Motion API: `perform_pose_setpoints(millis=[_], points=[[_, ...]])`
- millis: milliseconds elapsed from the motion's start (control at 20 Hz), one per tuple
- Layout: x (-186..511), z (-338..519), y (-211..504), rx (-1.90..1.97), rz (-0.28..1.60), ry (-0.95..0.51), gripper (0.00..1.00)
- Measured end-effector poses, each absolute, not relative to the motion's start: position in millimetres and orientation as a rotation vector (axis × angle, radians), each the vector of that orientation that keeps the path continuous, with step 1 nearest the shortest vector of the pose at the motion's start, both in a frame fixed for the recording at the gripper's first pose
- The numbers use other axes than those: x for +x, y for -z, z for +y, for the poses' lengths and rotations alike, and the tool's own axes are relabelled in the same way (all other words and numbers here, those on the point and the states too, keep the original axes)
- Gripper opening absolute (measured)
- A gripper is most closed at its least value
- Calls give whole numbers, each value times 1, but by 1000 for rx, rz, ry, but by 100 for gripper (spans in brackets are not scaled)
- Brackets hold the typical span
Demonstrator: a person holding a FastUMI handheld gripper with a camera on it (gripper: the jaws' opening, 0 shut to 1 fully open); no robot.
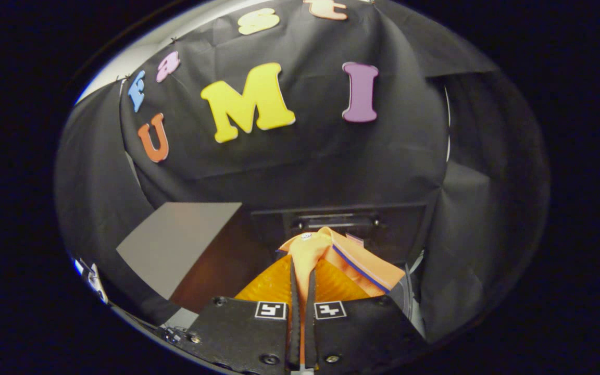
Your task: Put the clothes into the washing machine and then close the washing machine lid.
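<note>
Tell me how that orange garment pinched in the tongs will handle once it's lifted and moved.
The orange garment is likely floppy: it bunches into folds where the tongs are shut on it, and its blue-edged collar droops sideways. It is probably light, being thin cloth. Loose parts may trail and snag on the dark panel beyond.

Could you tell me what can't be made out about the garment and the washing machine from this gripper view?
- Orange garment: its lower part is hidden behind the tool, whose fingers are shut on it.
- Washing machine: the dark panel beyond the garment is too dim to identify; no drum or lid can be told.
- Grey box: its base is cut off.
</note>
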State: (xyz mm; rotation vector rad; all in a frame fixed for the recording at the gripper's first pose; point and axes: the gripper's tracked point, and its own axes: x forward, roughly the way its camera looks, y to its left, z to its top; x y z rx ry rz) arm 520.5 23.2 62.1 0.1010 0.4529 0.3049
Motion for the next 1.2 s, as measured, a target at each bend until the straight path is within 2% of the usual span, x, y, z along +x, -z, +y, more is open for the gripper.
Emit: perform_pose_setpoints(millis=[400,700,950,1200], points=[[585,29,60,94,686,-224,7],[568,19,154,76,884,-156,7],[562,13,173,122,947,-131,7],[566,6,169,105,949,-123,18]])
